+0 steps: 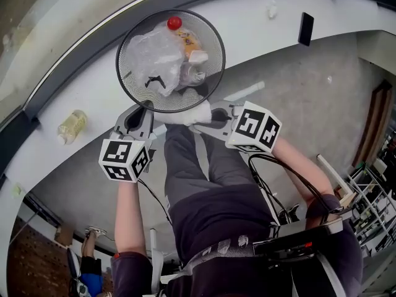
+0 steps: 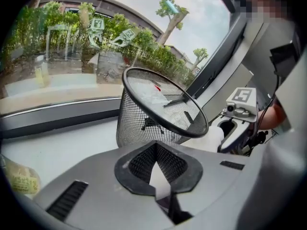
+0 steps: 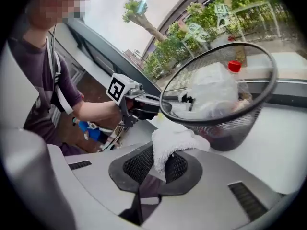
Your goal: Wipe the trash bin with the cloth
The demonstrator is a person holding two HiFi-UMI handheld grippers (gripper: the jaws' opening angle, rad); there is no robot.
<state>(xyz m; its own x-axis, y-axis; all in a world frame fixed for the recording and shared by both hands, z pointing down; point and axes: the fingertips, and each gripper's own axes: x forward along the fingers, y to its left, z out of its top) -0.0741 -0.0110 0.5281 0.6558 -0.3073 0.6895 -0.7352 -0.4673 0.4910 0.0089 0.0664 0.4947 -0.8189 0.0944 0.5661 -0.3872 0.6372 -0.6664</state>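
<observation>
A black mesh trash bin [image 1: 128,82] stands on the white ledge, with clear plastic bags and a red-capped bottle [image 1: 174,23] inside. My right gripper [image 1: 207,117] is shut on a white cloth [image 1: 189,115], which lies against the bin's near rim. In the right gripper view the cloth [image 3: 172,143] bulges out of the jaws [image 3: 160,159] just below the bin [image 3: 230,131]. My left gripper [image 1: 141,111] sits at the bin's near-left side. Its jaws [image 2: 154,147] look shut with nothing between them, right in front of the mesh wall [image 2: 139,123]. I cannot tell whether they touch it.
A plastic bottle of yellowish liquid [image 1: 71,127] lies on the ledge to the left. A white stick [image 1: 247,91] lies right of the bin, and a black plate [image 1: 305,28] hangs on the far wall. The curved window frame [image 1: 74,54] runs behind the bin. Another person's legs [image 1: 90,258] show at lower left.
</observation>
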